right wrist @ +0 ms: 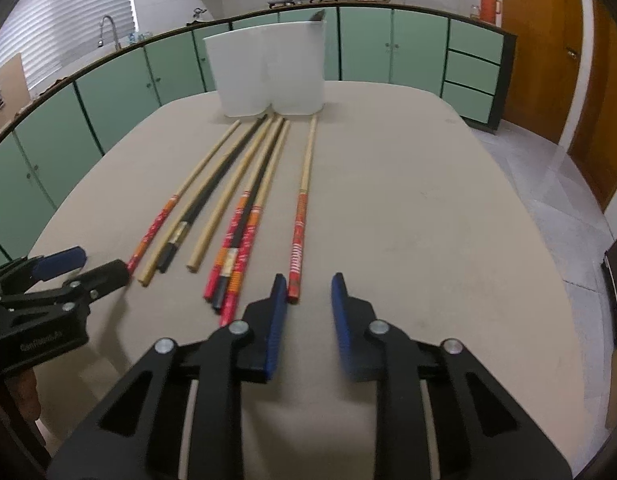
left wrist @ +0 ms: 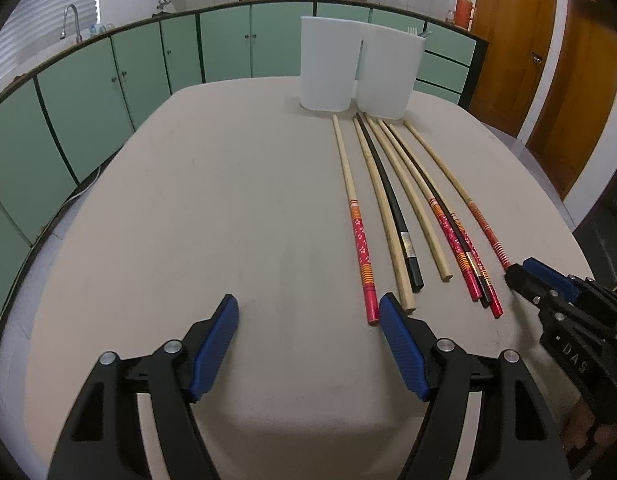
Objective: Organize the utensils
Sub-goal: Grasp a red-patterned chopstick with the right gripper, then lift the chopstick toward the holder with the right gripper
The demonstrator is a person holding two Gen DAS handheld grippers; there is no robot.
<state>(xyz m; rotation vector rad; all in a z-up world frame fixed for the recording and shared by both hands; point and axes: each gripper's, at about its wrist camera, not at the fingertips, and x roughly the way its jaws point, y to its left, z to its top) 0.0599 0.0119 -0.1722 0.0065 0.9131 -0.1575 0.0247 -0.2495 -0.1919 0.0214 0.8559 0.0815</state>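
Observation:
Several long chopsticks [left wrist: 388, 208], some plain wood, some black, some with red patterned handles, lie side by side on the beige table [left wrist: 188, 200], tips toward two white containers [left wrist: 328, 68]. My left gripper [left wrist: 308, 312] stands open over bare table, and the leftmost red-handled chopstick [left wrist: 362, 248] ends beside its right finger. In the right wrist view my right gripper [right wrist: 308, 284] has its jaws narrowly apart. The handle end of the rightmost red-striped chopstick [right wrist: 298, 232] lies just inside its left finger, and the pads do not press on it.
The two white containers [right wrist: 268, 76] stand side by side at the table's far edge; utensil tips show above one. Green kitchen cabinets [left wrist: 88, 92] run behind, with a sink tap [left wrist: 70, 20] at the left and wooden doors [left wrist: 548, 60] at the right.

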